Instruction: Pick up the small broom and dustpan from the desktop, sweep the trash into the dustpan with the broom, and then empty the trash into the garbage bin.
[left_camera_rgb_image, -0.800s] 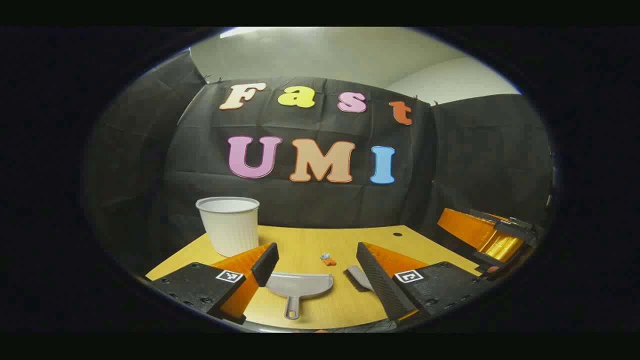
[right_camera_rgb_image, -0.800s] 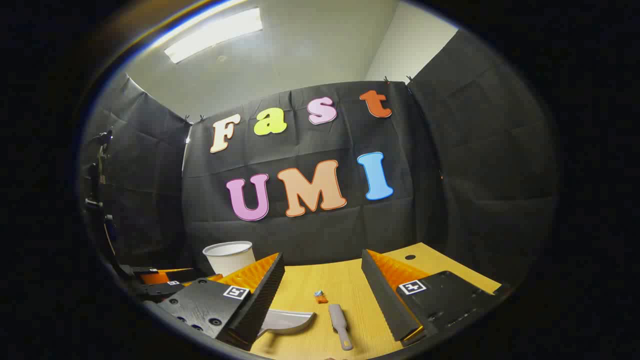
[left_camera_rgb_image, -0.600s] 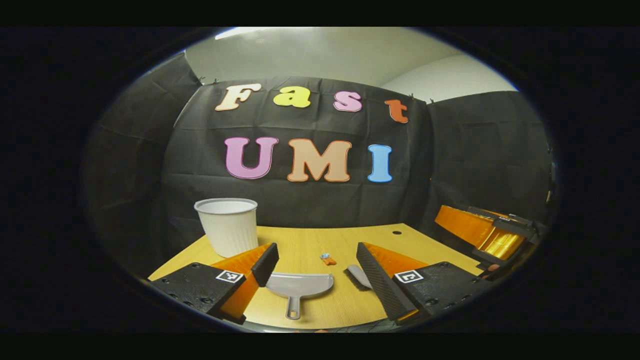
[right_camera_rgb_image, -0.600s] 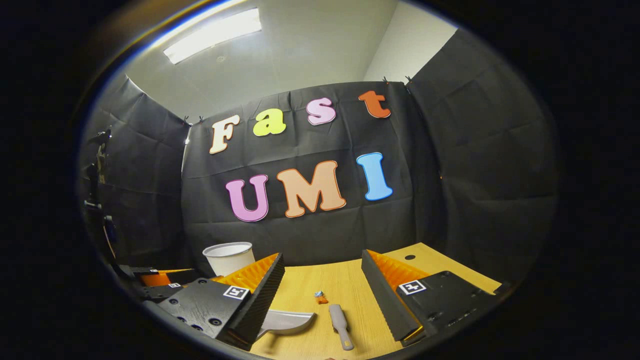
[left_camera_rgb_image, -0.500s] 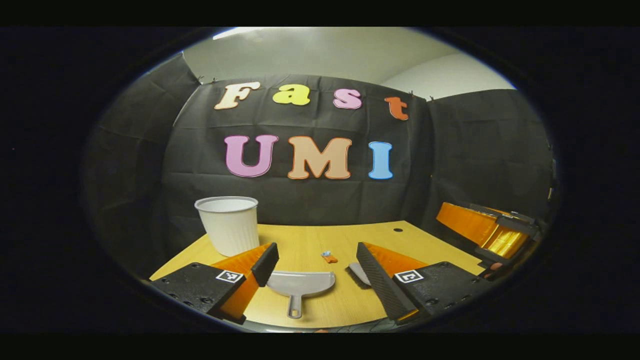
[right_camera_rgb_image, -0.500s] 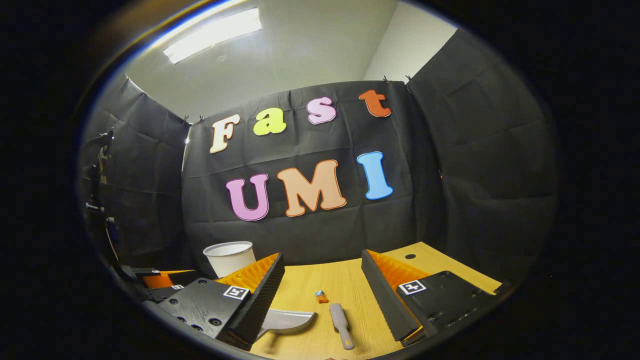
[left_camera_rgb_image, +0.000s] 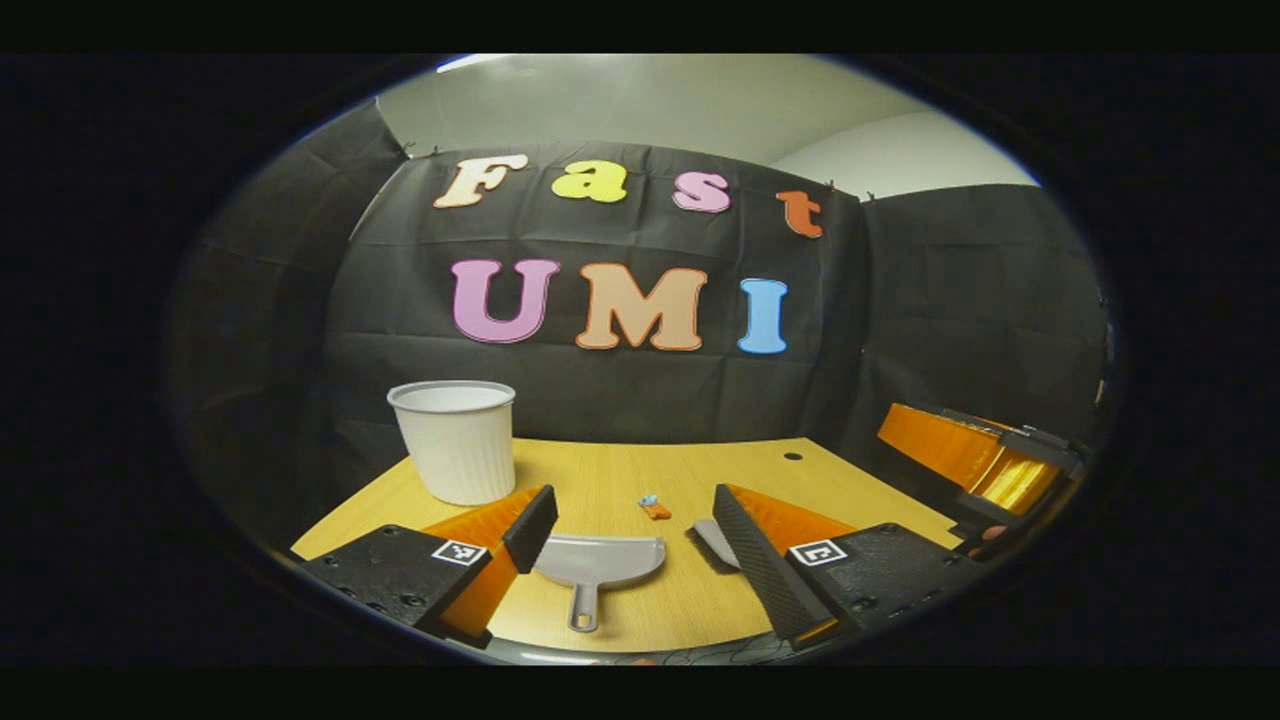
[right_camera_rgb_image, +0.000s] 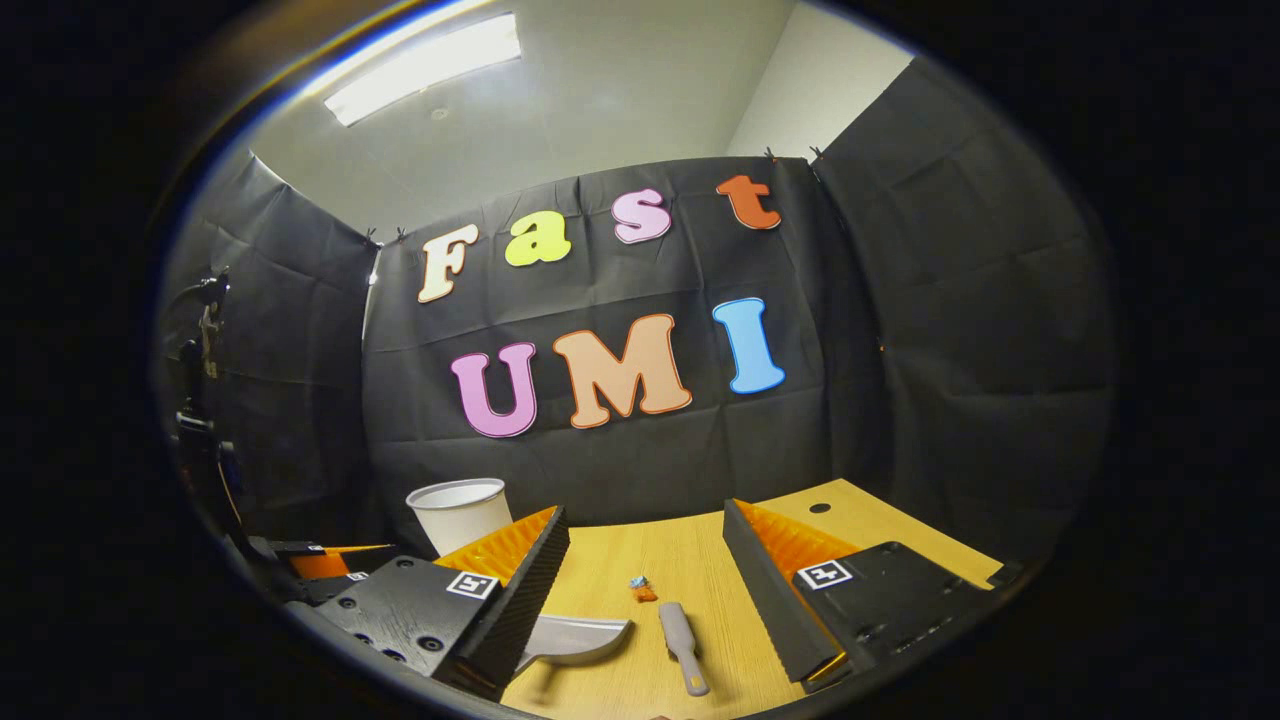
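Observation:
A grey dustpan (left_camera_rgb_image: 598, 562) lies flat on the wooden desk (left_camera_rgb_image: 620, 480), handle toward me, between the fingers of my left gripper (left_camera_rgb_image: 630, 520), which stands open above it. Right of it lies the small grey broom (left_camera_rgb_image: 716, 542), partly hidden behind the right finger. A bit of orange and blue trash (left_camera_rgb_image: 653, 507) sits just beyond. In the right gripper view the broom (right_camera_rgb_image: 682, 634) lies between the open fingers of my right gripper (right_camera_rgb_image: 645, 545), with the dustpan (right_camera_rgb_image: 572, 638) to its left and the trash (right_camera_rgb_image: 641, 589) ahead. Both grippers hold nothing.
A white ribbed bin (left_camera_rgb_image: 455, 441) stands at the desk's back left, also the bin (right_camera_rgb_image: 459, 512) in the right gripper view. The right gripper (left_camera_rgb_image: 985, 470) shows orange and black at the far right of the left gripper view. A small hole (left_camera_rgb_image: 792, 456) marks the desk's back.
Both views have shifted slightly, the desk and objects sitting a little higher in frame. The dustpan, broom and trash lie where they were. Both grippers stay open.

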